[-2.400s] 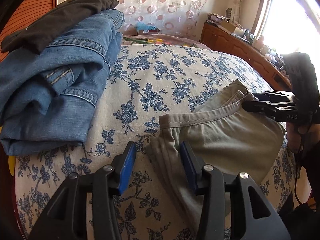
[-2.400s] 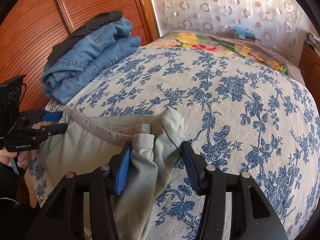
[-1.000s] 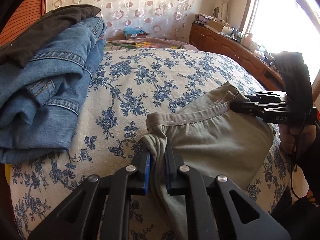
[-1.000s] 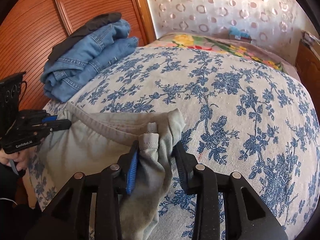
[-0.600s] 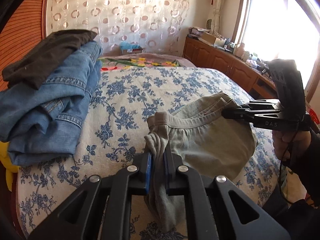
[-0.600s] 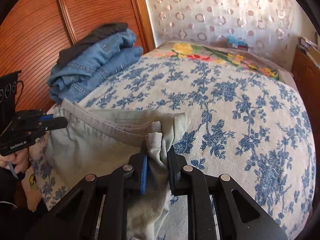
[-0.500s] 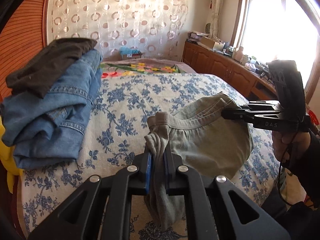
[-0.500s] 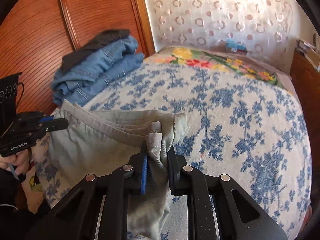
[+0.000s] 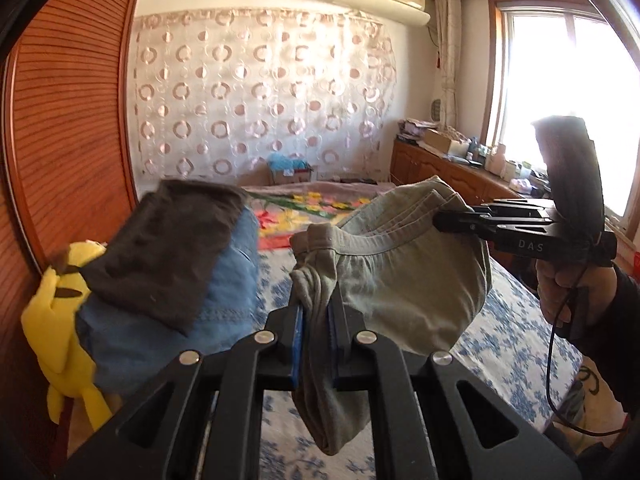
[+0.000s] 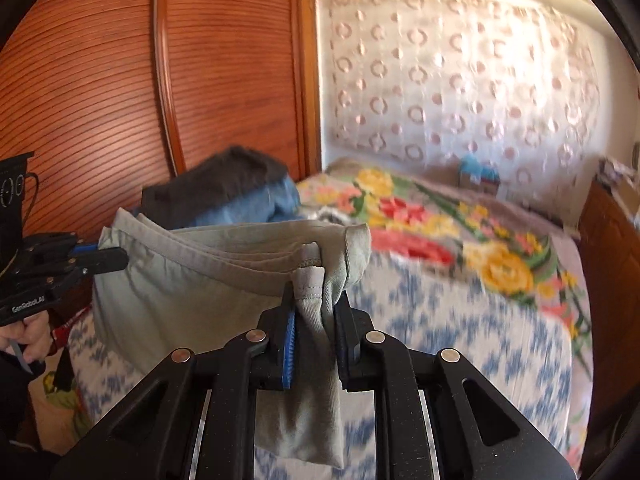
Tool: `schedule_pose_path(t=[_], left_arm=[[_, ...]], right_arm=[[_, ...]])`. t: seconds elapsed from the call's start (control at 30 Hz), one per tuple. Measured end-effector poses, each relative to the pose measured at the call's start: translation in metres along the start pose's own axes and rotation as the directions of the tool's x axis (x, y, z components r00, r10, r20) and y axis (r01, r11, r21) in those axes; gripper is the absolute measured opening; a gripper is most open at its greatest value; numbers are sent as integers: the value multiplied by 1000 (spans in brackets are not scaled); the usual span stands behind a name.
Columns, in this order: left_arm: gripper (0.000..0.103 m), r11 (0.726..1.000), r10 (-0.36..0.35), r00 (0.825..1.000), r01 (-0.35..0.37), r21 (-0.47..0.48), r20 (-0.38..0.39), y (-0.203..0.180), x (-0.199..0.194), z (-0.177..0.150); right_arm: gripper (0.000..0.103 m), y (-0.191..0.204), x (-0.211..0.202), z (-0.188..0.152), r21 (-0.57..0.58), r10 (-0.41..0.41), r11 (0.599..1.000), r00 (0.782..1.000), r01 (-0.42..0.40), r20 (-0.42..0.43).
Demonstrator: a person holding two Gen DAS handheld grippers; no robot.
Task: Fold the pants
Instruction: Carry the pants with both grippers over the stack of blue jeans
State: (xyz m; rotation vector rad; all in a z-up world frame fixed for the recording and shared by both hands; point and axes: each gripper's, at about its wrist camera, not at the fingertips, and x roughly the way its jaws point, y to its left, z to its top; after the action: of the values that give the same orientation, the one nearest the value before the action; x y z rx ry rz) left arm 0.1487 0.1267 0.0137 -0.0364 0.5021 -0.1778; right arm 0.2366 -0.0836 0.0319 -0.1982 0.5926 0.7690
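Moved: both waistband corners of the grey-green pants (image 9: 408, 280), which lay on the floral bedspread (image 9: 516, 344) a moment ago, now hang in the air — I have raised them.
Left tongs: my left gripper (image 9: 316, 316) at bottom centre of its frame is closed on one bunched waistband corner, cloth spilling below the pads.
Right tongs: my right gripper (image 10: 314, 320) is clamped on the other corner; in the left view it shows at centre right, nipping the band.
Pants now: strung between the two grips, waistband sagging in a curve, clear of the bed as far as I can see.
Meaning: likely the lift before shaking out and laying flat — no fold made yet.
Backdrop: folded jeans (image 9: 168, 320) with a dark garment (image 9: 172, 248) on top at left, and a yellow plush toy (image 9: 60, 320) beside them.
Hidden: legs are cut off under my tongs; right view is motion-blurred.
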Motion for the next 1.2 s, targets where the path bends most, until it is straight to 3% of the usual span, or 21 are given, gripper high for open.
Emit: schedule_pose_path(t=[0.33, 0.87, 1.2], left_arm=[[6, 995, 98, 995, -98, -29, 27, 53, 15, 24], [6, 986, 154, 988, -153, -62, 10, 72, 39, 45], [6, 968, 200, 980, -199, -156, -7, 102, 36, 37]], right_arm=[[14, 20, 54, 69, -82, 23, 996, 999, -19, 46], [14, 12, 123, 111, -96, 28, 995, 999, -26, 18], [14, 59, 173, 161, -240, 60, 969, 998, -55, 14]])
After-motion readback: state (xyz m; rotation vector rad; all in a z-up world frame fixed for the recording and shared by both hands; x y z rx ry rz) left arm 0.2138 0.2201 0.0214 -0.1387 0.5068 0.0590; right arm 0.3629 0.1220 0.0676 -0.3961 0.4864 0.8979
